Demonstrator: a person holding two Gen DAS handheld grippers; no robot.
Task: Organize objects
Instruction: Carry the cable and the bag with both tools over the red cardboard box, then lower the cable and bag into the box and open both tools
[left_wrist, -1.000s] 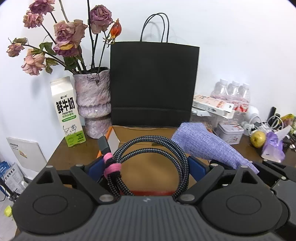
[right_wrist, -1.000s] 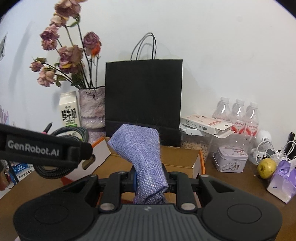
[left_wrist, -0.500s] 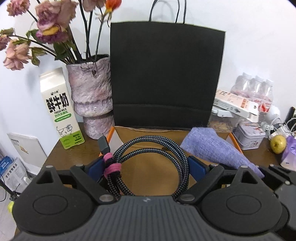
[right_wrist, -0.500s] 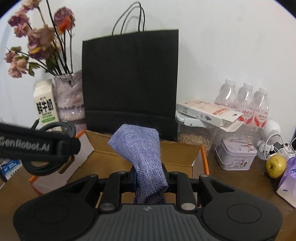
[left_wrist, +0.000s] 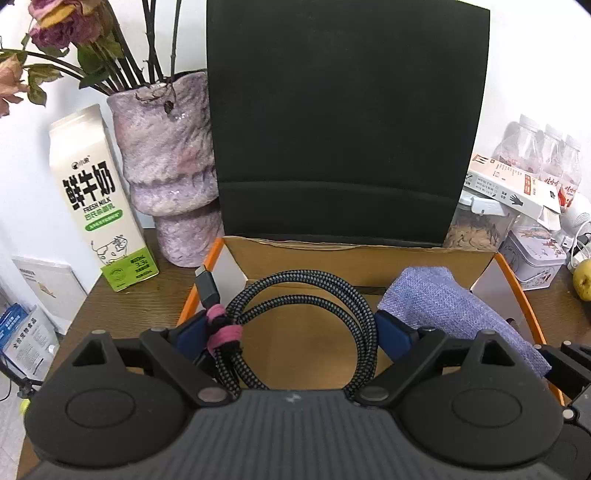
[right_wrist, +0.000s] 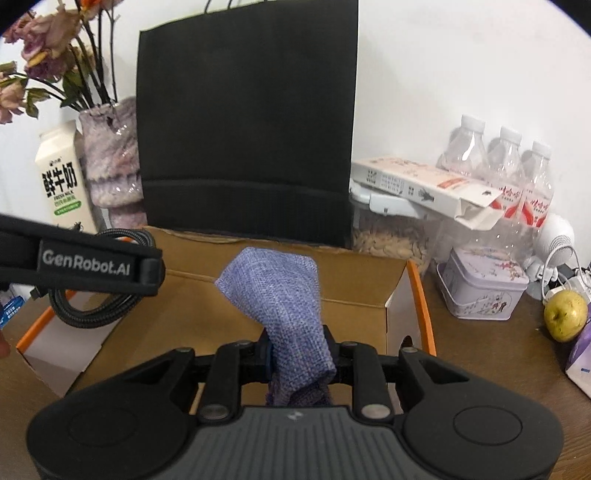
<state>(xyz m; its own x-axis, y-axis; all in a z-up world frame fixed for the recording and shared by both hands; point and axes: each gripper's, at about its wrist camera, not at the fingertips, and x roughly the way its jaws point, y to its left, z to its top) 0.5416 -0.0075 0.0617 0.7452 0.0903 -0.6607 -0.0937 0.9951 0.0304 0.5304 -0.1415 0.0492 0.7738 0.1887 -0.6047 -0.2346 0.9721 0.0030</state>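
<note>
Cable coil (left_wrist: 295, 325) sits between the fingers of your left gripper (left_wrist: 295, 332), jaws spread wide and braced on both sides of the loop, so it's held, hanging over the open cardboard box (left_wrist: 354, 258). Purple cloth pouch (right_wrist: 284, 310) is pinched in your right gripper (right_wrist: 299, 360); those jaws are just starting to open, pouch still between them and upright over the same box.

Since a second ago both hands have come forward and down: the black paper bag (left_wrist: 343, 110) now fills much more of both views, its handles cut off in the left one, and the box floor is closer under each item. In the right view your left gripper (right_wrist: 140, 267) and cable have dropped nearer the box's left rim.

Meaning: both items look like they're at drop-off, release starting on the right. Cable next, probably. Watch that the pouch doesn't tip onto the rim.

Milk carton (left_wrist: 99, 206), vase (left_wrist: 166, 166), tin (right_wrist: 480, 288) and apple (right_wrist: 565, 314) stay outside the box.
</note>
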